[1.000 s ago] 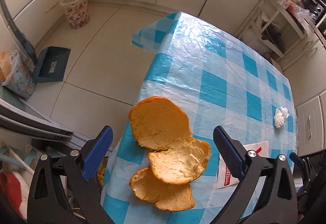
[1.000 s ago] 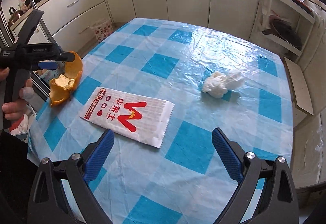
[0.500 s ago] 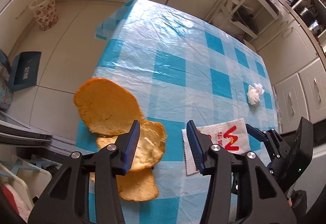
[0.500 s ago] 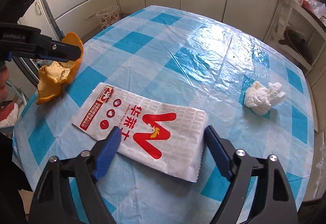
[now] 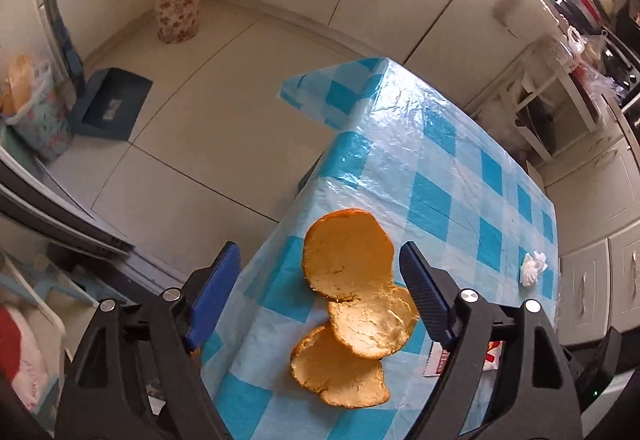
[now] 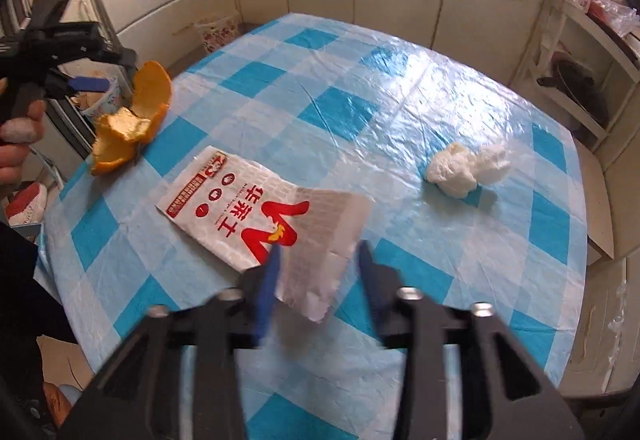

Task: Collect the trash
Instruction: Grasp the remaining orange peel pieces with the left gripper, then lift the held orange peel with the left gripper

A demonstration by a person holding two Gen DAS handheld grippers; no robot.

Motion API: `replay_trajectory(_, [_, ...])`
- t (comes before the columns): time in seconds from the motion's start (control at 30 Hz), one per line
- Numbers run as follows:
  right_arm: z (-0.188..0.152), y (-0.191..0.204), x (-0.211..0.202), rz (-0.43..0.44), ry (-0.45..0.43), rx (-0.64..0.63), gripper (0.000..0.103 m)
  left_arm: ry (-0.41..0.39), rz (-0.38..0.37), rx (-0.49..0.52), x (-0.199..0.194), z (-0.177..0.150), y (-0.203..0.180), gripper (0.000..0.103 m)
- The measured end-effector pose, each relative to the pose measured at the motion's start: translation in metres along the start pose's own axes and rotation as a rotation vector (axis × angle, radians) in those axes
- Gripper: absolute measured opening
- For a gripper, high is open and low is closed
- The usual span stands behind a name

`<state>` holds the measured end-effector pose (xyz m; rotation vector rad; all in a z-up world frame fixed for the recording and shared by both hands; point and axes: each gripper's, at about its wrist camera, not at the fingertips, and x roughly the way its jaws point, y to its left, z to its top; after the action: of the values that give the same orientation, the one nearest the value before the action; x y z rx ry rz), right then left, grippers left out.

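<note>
An orange peel (image 5: pixel 352 304) in three lobes lies at the near left corner of the blue checked table (image 5: pixel 440 176). My left gripper (image 5: pixel 320 280) is open, its blue fingers on either side of the peel, above it. The peel also shows in the right wrist view (image 6: pixel 132 120). My right gripper (image 6: pixel 318 260) is blurred and half closed around the near end of a white and red paper bag (image 6: pixel 256 216), whose end lifts off the table. A crumpled white tissue (image 6: pixel 464 168) lies to the right.
A floral waste bin (image 5: pixel 178 10) stands on the floor by the cabinets. A blue dustpan (image 5: pixel 112 108) lies on the floor. A bag (image 5: pixel 36 116) stands at the left. Shelves (image 6: pixel 580 80) line the right wall.
My left gripper closed partly half a second ago and has opened wide again over the peel. My right gripper has moved forward onto the paper bag and narrowed its fingers around its near end.
</note>
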<state>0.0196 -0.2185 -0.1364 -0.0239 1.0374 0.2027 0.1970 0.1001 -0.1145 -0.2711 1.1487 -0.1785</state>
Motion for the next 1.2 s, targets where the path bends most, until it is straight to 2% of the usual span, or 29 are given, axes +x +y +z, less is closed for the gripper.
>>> replay_trajectory(0.03, [0.004, 0.008, -0.004, 0.006, -0.040, -0.035, 0.083, 0.007, 0.006, -0.001, 0.005, 0.001, 0.000, 0.079])
replay_trajectory(0.07, [0.005, 0.018, -0.008, 0.003, -0.073, -0.084, 0.086, 0.011, 0.018, 0.011, 0.009, 0.002, -0.003, 0.079])
replay_trajectory(0.2, [0.007, 0.048, 0.005, 0.003, -0.081, -0.234, 0.089, 0.025, 0.062, 0.072, 0.023, 0.002, -0.015, 0.081])
replay_trajectory(0.3, [0.010, 0.055, 0.024, -0.029, -0.055, -0.272, 0.089, 0.034, 0.067, 0.098, 0.032, 0.001, -0.023, 0.081])
replay_trajectory(0.4, [0.016, 0.056, 0.034, -0.040, -0.070, -0.280, 0.089, 0.017, 0.068, 0.132, 0.032, 0.001, -0.033, 0.080])
replay_trajectory(0.43, [0.019, 0.053, 0.038, -0.032, -0.063, -0.255, 0.087, 0.014, 0.060, 0.156, 0.032, 0.000, -0.039, 0.073])
replay_trajectory(0.47, [0.021, 0.050, 0.043, -0.013, -0.049, -0.225, 0.077, 0.016, 0.054, 0.177, 0.032, 0.000, -0.044, 0.069])
replay_trajectory(0.5, [0.023, 0.046, 0.047, 0.001, -0.034, -0.200, 0.072, 0.020, 0.055, 0.195, 0.033, -0.001, -0.049, 0.067])
replay_trajectory(0.53, [0.024, 0.042, 0.049, 0.026, -0.040, -0.168, 0.065, 0.030, 0.053, 0.214, 0.036, -0.003, -0.053, 0.060])
replay_trajectory(0.57, [0.026, 0.038, 0.050, 0.039, -0.035, -0.140, 0.053, 0.052, 0.038, 0.225, 0.040, -0.004, -0.057, 0.056])
replay_trajectory(0.6, [0.028, 0.035, 0.051, 0.045, -0.027, -0.123, 0.046, 0.078, 0.019, 0.231, 0.044, -0.005, -0.060, 0.047])
replay_trajectory(0.63, [0.029, 0.033, 0.050, 0.030, -0.025, -0.117, 0.033, 0.098, 0.001, 0.235, 0.047, -0.007, -0.063, 0.040])
replay_trajectory(0.67, [0.029, 0.031, 0.050, 0.017, -0.019, -0.111, 0.026, 0.114, -0.015, 0.241, 0.049, -0.008, -0.066, 0.037])
replay_trajectory(0.8, [0.025, 0.018, 0.047, 0.006, 0.015, -0.078, 0.024, 0.164, -0.076, 0.296, 0.052, -0.021, -0.083, 0.029])
replay_trajectory(0.97, [0.009, 0.006, 0.033, 0.009, 0.107, -0.088, 0.024, 0.203, -0.126, 0.442, 0.050, -0.047, -0.118, 0.028])
replay_trajectory(1.0, [0.005, 0.004, 0.029, 0.009, 0.126, -0.099, 0.026, 0.206, -0.125, 0.470, 0.050, -0.052, -0.125, 0.028])
replay_trajectory(1.03, [0.001, 0.003, 0.024, 0.003, 0.128, -0.117, 0.035, 0.204, -0.115, 0.487, 0.050, -0.057, -0.130, 0.028])
replay_trajectory(1.07, [-0.003, 0.004, 0.017, 0.005, 0.104, -0.142, 0.057, 0.204, -0.106, 0.494, 0.049, -0.060, -0.133, 0.028])
replay_trajectory(1.1, [-0.004, 0.007, 0.009, 0.009, 0.062, -0.165, 0.069, 0.205, -0.098, 0.494, 0.049, -0.061, -0.134, 0.028])
replay_trajectory(1.13, [-0.004, 0.012, 0.001, 0.005, 0.009, -0.191, 0.085, 0.196, -0.077, 0.495, 0.049, -0.062, -0.136, 0.028])
replay_trajectory(1.17, [-0.003, 0.017, -0.004, 0.000, -0.036, -0.218, 0.091, 0.188, -0.062, 0.493, 0.048, -0.062, -0.136, 0.028])
replay_trajectory(1.2, [-0.001, 0.024, -0.006, 0.004, -0.063, -0.249, 0.091, 0.187, -0.061, 0.486, 0.048, -0.062, -0.136, 0.028])
